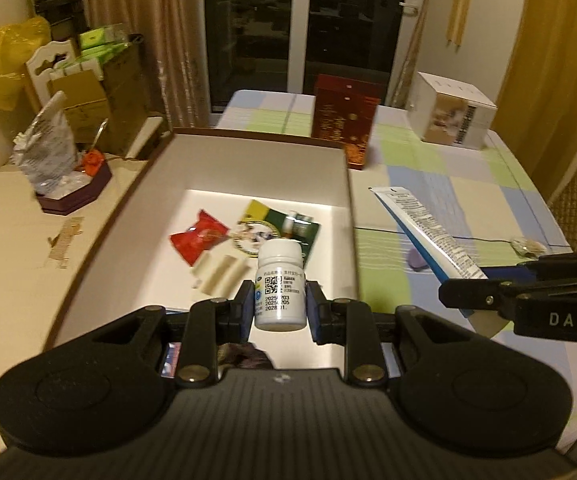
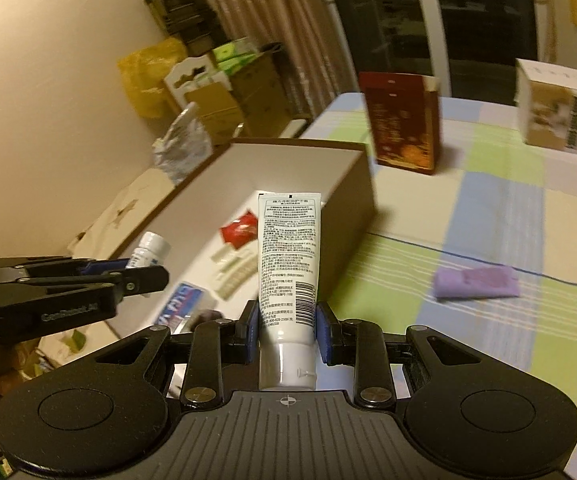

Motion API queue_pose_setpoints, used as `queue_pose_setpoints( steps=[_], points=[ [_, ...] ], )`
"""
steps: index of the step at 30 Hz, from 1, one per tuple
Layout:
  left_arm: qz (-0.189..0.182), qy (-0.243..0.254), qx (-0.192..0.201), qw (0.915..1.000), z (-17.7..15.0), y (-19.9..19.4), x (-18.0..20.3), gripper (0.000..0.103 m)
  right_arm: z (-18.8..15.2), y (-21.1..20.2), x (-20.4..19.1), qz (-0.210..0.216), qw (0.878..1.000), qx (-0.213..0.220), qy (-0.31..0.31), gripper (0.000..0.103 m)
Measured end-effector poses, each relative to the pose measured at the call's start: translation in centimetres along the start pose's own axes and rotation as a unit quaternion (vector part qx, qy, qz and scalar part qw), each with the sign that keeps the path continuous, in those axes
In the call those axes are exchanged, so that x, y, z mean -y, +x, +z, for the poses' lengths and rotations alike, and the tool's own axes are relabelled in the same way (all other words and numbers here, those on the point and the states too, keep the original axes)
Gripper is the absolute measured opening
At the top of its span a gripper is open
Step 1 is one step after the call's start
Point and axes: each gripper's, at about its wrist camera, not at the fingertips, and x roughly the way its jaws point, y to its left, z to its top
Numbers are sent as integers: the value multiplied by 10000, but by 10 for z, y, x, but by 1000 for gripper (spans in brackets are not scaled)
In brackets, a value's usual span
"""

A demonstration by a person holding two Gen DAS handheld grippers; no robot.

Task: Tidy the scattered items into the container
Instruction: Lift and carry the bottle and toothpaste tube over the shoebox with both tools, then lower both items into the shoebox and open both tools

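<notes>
My left gripper (image 1: 279,306) is shut on a white pill bottle (image 1: 280,285) and holds it above the open brown box (image 1: 256,160). Inside the box lie a red packet (image 1: 196,238), a green and yellow sachet (image 1: 284,228) and pale wrapped sticks (image 1: 222,274). My right gripper (image 2: 287,330) is shut on a white tube (image 2: 288,264) with printed text, held over the box's right wall (image 2: 348,208). In the right wrist view the left gripper (image 2: 140,276) with the bottle (image 2: 150,250) shows at the left. A purple item (image 2: 476,282) lies on the checked tablecloth.
A dark red carton (image 1: 344,120) and a white carton (image 1: 448,114) stand at the back of the table. A small wrapped item (image 1: 526,245) lies near the right edge. A side table at the left carries a purple tray (image 1: 74,192) with bags. Stacked boxes (image 1: 96,92) stand behind.
</notes>
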Motion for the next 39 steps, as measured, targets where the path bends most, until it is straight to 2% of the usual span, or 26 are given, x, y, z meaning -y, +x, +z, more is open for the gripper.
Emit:
queue_pose_setpoints(
  steps=[7, 14, 19, 24, 28, 32, 39],
  points=[
    [87, -56, -10, 9999, 0, -1, -19, 22, 12, 19, -30, 246, 9994, -80, -249, 32],
    [189, -47, -147, 9997, 7, 14, -44, 22, 27, 59, -47, 411, 9981, -329, -311, 32],
    [219, -22, -320, 9992, 16, 34, -63, 22, 37, 89, -50, 117, 9979, -505, -389, 32],
    [313, 7, -606, 9977, 23, 63, -82, 22, 41, 124, -55, -368, 9935, -833, -679, 32],
    [381, 97, -882, 9953, 22, 89, -92, 22, 34, 149, -62, -819, 9831, -1080, -1227, 32],
    [426, 178, -1104, 9928, 17, 111, -98, 22, 29, 171, -64, -1089, 9716, -1326, -1628, 32],
    [432, 230, -1206, 9915, 13, 128, -102, 22, 28, 191, -63, -1136, 9552, -1592, -2221, 32]
  ],
)
